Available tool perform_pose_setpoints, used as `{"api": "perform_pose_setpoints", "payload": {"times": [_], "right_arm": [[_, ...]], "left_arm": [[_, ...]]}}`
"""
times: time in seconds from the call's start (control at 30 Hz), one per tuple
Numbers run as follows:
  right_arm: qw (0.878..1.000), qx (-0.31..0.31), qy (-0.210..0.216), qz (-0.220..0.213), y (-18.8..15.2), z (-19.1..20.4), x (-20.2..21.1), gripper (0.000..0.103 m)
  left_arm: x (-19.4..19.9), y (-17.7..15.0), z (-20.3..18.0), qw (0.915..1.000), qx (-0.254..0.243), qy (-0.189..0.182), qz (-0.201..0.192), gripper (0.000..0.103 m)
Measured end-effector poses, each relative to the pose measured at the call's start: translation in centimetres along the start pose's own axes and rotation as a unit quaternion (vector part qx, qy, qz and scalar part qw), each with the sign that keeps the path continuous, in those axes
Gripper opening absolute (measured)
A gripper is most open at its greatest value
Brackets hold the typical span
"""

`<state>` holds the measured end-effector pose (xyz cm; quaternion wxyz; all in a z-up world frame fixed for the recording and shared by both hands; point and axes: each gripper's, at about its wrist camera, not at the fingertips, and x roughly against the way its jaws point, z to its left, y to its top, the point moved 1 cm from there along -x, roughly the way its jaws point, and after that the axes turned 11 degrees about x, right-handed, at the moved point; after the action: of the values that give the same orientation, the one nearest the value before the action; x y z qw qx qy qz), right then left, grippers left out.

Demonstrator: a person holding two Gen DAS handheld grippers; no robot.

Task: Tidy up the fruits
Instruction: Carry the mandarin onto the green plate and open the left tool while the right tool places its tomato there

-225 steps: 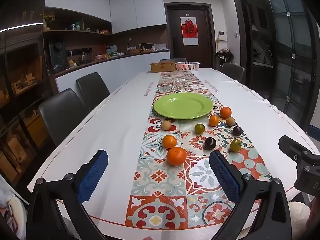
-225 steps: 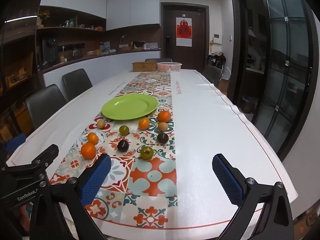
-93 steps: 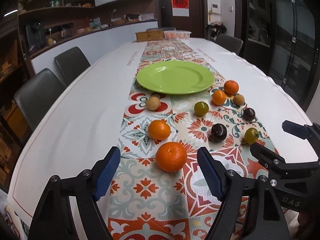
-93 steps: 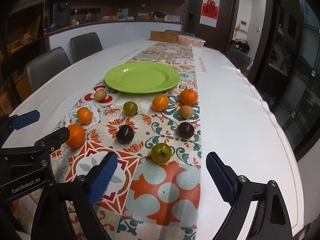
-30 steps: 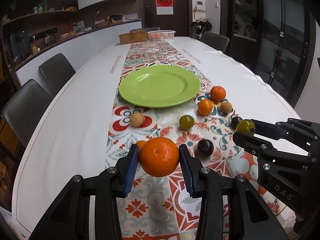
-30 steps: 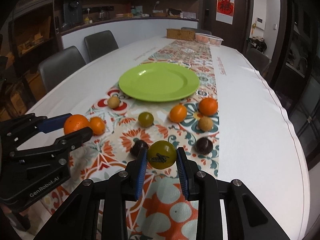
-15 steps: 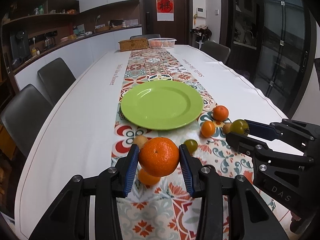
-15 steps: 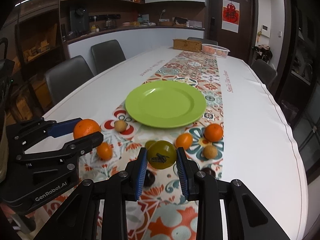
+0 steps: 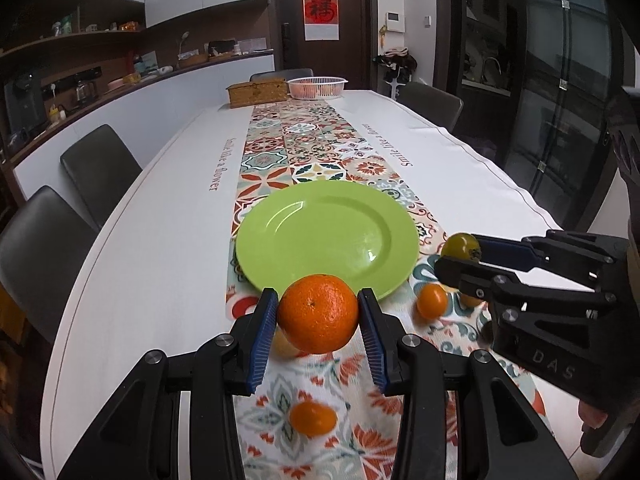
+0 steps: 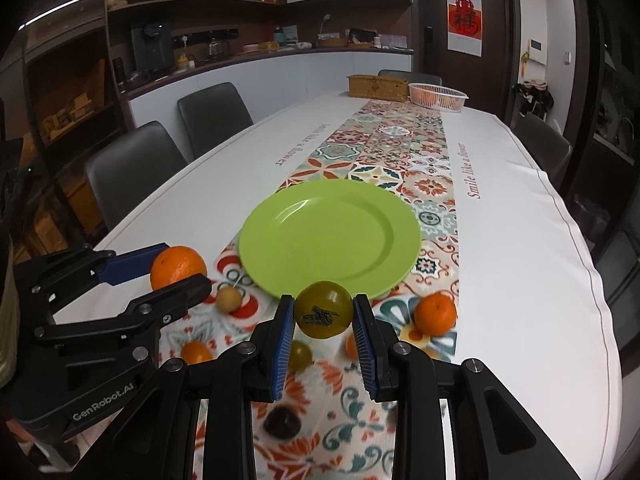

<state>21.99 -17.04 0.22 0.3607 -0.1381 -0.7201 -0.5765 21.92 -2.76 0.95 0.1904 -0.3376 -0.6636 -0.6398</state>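
Observation:
My left gripper [image 9: 318, 320] is shut on a large orange [image 9: 318, 313], held in the air just short of the near rim of the green plate [image 9: 326, 236]. My right gripper [image 10: 323, 318] is shut on a green tomato [image 10: 323, 315], also lifted near the plate's [image 10: 330, 236] front edge. Each gripper shows in the other's view: the right gripper [image 9: 460, 256] with the tomato [image 9: 462, 245], the left gripper [image 10: 176, 270] with the orange [image 10: 178, 266]. Loose fruit lies below on the patterned runner: small oranges [image 9: 312, 418] [image 9: 431, 300] [image 10: 435, 314], a tan fruit [image 10: 229, 299], a green fruit [image 10: 300, 354], a dark plum [image 10: 282, 420].
The long white table [image 9: 160, 248] carries a tiled runner [image 9: 308, 148]. At its far end stand a woven box [image 9: 258, 91] and a white basket [image 9: 317, 87]. Dark chairs [image 9: 98, 164] line the left side and another chair [image 9: 430, 104] stands at the far right. A counter with appliances runs along the left wall.
Both grippers have carried their fruit forward and upward toward the plate, which now looks larger and nearer. The loose fruit has slid lower in both views. Neither grip has changed.

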Motion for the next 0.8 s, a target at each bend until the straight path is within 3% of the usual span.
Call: {"api": "perform_pose_setpoints", "payload": {"times": [0.23,0.8], "right_arm": [[1.000,-0.002,0.000,0.014,2.5,-1.4,-2.1,0.030],[0.994,-0.014,0.022,0.104,5.0,-3.8,-10.2,0.030]], "left_arm": [[-2.5,2.2,0.5,0.9997,0.005,-0.008,0.023,0.041],[-10.0,4.6,2.0,0.9954,0.014,-0.017,0.093,0.041]]}}
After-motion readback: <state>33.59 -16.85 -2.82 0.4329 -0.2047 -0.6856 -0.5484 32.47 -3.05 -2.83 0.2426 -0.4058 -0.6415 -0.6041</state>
